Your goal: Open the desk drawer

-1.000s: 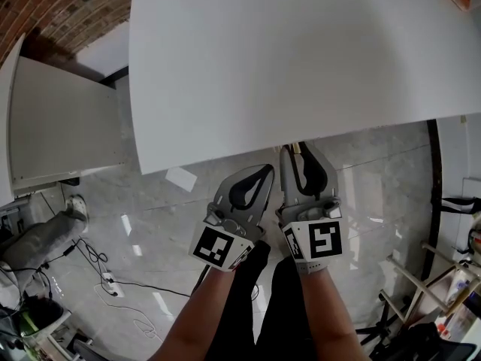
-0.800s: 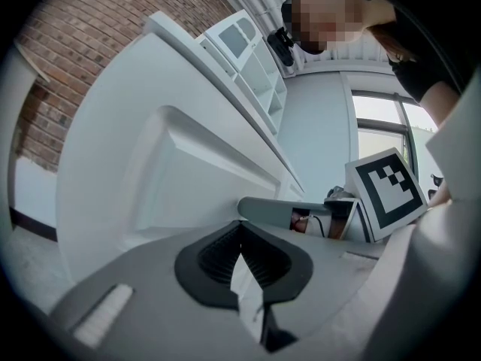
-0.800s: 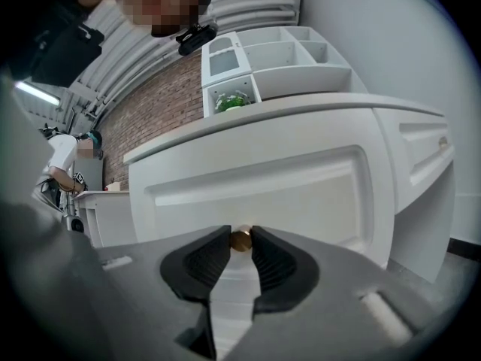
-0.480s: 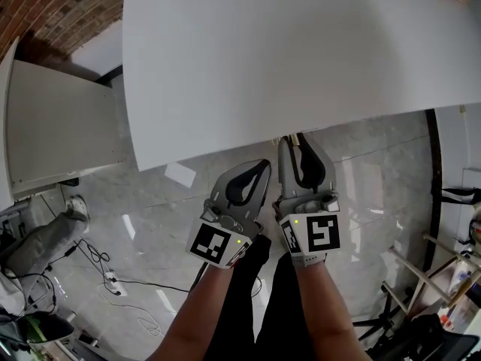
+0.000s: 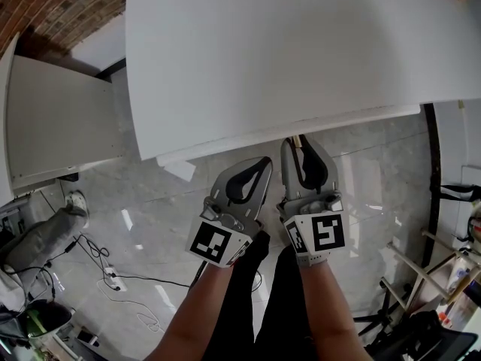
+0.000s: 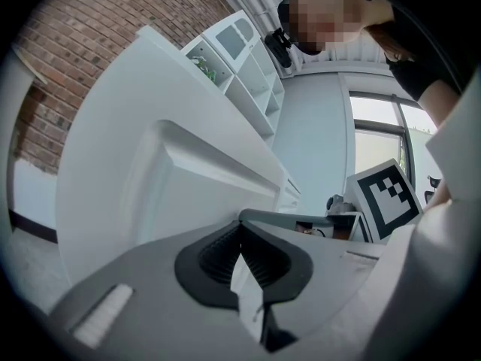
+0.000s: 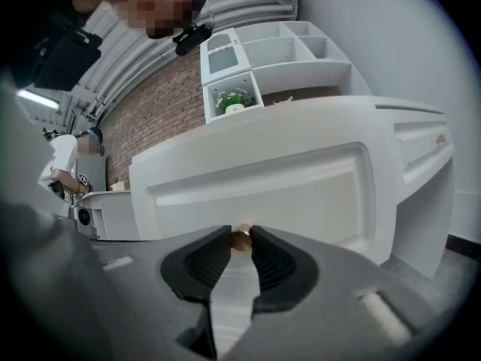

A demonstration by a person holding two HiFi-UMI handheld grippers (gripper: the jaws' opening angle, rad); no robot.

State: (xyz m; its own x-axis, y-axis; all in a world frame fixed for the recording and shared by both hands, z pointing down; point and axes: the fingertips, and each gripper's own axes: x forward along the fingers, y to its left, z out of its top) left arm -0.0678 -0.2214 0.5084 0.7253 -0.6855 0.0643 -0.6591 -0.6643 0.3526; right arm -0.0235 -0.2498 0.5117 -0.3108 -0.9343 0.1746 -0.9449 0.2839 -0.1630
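Note:
The white desk (image 5: 285, 51) fills the top of the head view. Under its near edge a narrow strip of the drawer front (image 5: 248, 143) shows. In the right gripper view the drawer's panelled front (image 7: 301, 194) faces me, with a small brass knob (image 7: 240, 240) at its middle. My right gripper (image 7: 240, 235) is shut on that knob, its dark pads pinching it from both sides; seen from the head, the right gripper (image 5: 299, 143) reaches under the desk edge. My left gripper (image 5: 264, 164) hangs just left of it, shut and holding nothing. The left gripper (image 6: 240, 228) points at the drawer front (image 6: 195, 179).
A white cabinet (image 5: 60, 119) stands to the left of the desk. Cables (image 5: 113, 277) lie on the marble floor, near a person's leg and shoe (image 5: 45, 232). A white shelf unit (image 7: 270, 59) stands behind the desk. A metal rack (image 5: 451, 277) is at right.
A strip of the drawer front now shows below the desk's edge: the drawer has come out slightly. Both grippers have drawn back a little towards me, the right still on the knob.

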